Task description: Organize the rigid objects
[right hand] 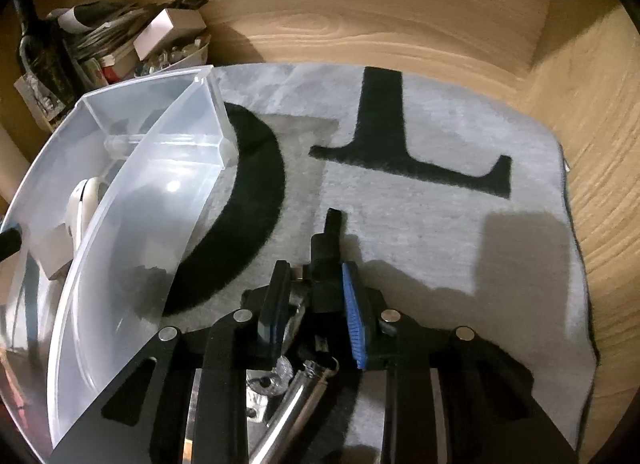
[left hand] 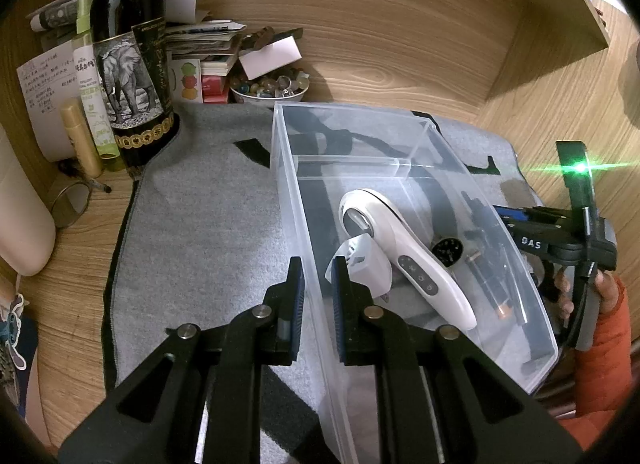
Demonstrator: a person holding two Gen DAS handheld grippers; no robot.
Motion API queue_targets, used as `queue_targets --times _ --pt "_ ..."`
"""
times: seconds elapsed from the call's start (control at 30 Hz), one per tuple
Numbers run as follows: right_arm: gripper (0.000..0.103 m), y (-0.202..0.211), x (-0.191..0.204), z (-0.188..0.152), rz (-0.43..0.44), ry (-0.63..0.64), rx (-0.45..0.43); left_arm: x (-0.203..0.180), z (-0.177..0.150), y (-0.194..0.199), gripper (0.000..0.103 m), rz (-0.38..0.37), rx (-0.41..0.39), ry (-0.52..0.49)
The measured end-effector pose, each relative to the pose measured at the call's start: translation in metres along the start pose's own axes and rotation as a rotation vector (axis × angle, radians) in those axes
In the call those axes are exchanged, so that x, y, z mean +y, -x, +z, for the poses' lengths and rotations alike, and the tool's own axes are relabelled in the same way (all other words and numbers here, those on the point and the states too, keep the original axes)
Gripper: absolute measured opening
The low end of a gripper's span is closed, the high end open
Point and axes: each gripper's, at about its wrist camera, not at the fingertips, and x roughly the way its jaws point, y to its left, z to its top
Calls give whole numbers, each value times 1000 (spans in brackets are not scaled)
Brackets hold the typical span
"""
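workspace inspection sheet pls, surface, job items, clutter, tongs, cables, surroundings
surface: grey mat with black letters, on a wooden desk
job's things: clear bin holds a white handheld device, a white plug and dark items; black part lies on the mat
clutter: dark bottle, bowl of beads, stacked papers
grippers: left tongs shut on the bin's wall; right tongs shut on the black part
cables: nothing seen
surroundings: wooden panels, orange sleeve
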Motion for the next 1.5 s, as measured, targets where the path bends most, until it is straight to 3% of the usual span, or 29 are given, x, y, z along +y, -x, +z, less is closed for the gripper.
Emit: queue_targets --times 0.47,0.8,1.1,1.5 --pt "24 56 4 18 -12 7 -169 1 0 0 12 -2 0 -2" --pt "24 81 44 34 71 100 -263 1 0 0 12 -3 0 -1" --pt "24 65 82 42 149 194 -241 1 0 0 12 -3 0 -2" --pt "24 33 104 45 169 224 -143 1 0 0 12 -5 -1 -1"
